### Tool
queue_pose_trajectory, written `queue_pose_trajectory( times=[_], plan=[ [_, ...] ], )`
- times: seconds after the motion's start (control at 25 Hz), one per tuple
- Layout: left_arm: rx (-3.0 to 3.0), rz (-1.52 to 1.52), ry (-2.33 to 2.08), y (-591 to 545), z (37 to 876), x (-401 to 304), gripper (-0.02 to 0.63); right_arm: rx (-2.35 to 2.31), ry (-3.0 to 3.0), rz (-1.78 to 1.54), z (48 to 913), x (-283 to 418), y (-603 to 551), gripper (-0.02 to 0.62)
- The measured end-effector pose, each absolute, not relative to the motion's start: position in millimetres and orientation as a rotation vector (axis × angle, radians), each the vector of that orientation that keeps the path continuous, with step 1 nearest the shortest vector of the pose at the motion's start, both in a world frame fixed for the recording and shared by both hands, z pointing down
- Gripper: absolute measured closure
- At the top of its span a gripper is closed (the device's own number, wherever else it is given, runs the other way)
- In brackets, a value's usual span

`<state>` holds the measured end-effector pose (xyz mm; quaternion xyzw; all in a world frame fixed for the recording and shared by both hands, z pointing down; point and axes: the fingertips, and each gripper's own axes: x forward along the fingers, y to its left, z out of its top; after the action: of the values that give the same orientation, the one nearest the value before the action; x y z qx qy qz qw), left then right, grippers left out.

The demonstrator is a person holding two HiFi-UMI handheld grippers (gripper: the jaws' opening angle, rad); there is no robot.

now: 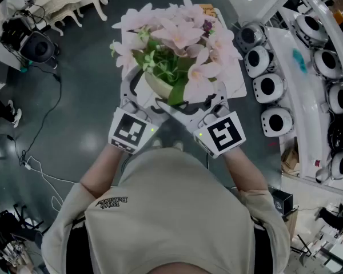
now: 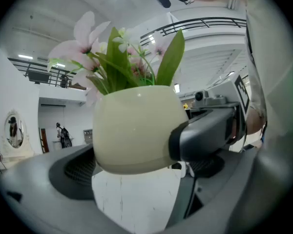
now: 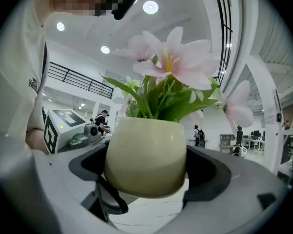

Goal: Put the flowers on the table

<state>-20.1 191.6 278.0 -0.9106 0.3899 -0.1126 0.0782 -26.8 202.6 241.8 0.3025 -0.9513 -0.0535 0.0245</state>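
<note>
Flowers (image 1: 177, 36) sit between the spread jaws of left tool (image 1: 144, 99) and right tool (image 1: 203, 101).

White domed units (image 1: 276, 121), perhaps robots, stand right; cable (image 1: 44, 173) trails left.

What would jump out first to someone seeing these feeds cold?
The pink flowers fill the upper middle of the head view, rising from a cream pot over a small white table. That pot sits between the wide-spread jaws of both the left gripper and the right gripper, which cross in front of the person. A row of round white devices lines the right edge.
</note>
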Motion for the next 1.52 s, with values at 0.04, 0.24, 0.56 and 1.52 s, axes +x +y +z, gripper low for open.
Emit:
queue_pose_trajectory(
  times=[0.04,0.24,0.56,1.52],
  plan=[
    [-2.725,-0.337,1.164,191.3,278.2,-19.8,0.034,0.939,-2.941,-0.17,241.7,-26.5,202.4,0.101],
    [-2.725,-0.342,1.161,190.9,279.8,-18.9,0.034,0.941,-2.936,-0.175,242.5,-25.9,202.5,0.101],
    [-2.732,-0.351,1.163,192.5,279.9,-6.6,0.034,0.941,-2.937,-0.165,242.7,-13.0,203.7,0.101],
    [-2.718,-0.411,1.199,198.0,288.8,51.8,0.034,0.911,-2.975,-0.12,250.8,47.1,208.2,0.101]
  ],
)
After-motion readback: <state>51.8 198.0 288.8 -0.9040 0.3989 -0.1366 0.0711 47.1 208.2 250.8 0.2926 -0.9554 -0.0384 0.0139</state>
